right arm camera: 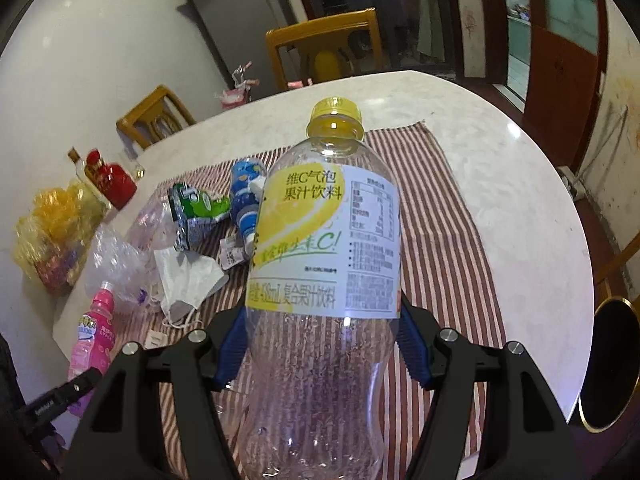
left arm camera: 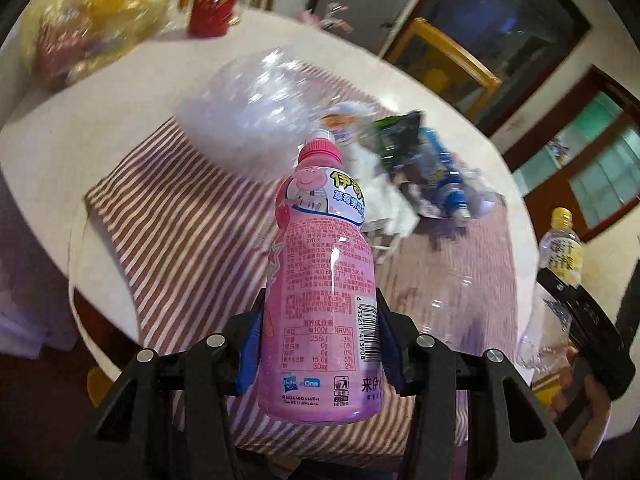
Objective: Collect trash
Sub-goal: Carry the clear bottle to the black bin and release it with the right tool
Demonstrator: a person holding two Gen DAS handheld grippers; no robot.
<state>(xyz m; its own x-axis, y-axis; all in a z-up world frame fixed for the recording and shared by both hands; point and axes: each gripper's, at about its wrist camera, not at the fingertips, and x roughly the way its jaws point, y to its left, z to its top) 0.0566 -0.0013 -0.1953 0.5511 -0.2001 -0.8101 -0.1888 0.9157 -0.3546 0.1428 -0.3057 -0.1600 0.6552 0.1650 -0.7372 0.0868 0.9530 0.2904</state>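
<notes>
Left wrist view: left gripper is pinching a pink drink bottle upright between its blue pads, above the striped cloth. Right gripper squeezes a clear yellow-capped bottle the same way.

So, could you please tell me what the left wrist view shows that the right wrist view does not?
Only the left wrist view shows the left gripper clamped on the pink bottle. Only the right wrist view shows the right gripper around the clear bottle, plus a white face mask. Both show the striped cloth, the red bottle and the crushed blue bottle.
</notes>
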